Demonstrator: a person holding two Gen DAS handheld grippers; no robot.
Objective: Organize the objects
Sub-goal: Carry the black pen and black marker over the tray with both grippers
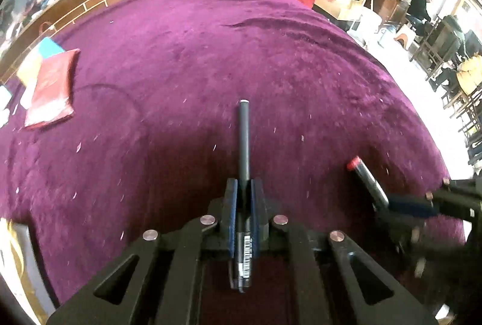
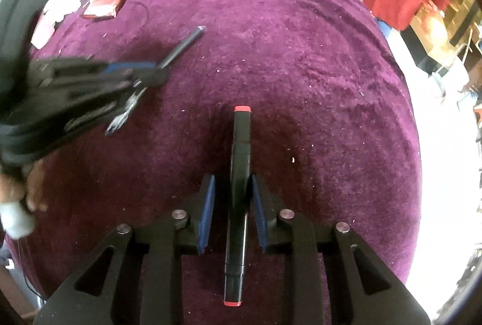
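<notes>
Spreading purple plush tablecloth (image 1: 180,59) under left tool (image 1: 244,189) pinching black pen (image 1: 244,138), right tool (image 2: 233,189) pinching red-capped marker (image 2: 241,144).

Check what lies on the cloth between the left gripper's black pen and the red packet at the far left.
Nothing but bare purple cloth with pale specks between the black pen and the red packet; the left wrist view shows it.

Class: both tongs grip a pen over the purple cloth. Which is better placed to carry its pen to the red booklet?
Probably left. The left tongs, shut on the slim black pen, sit nearer the flat red booklet; the right tongs hold the red-capped black marker on the far side.
</notes>
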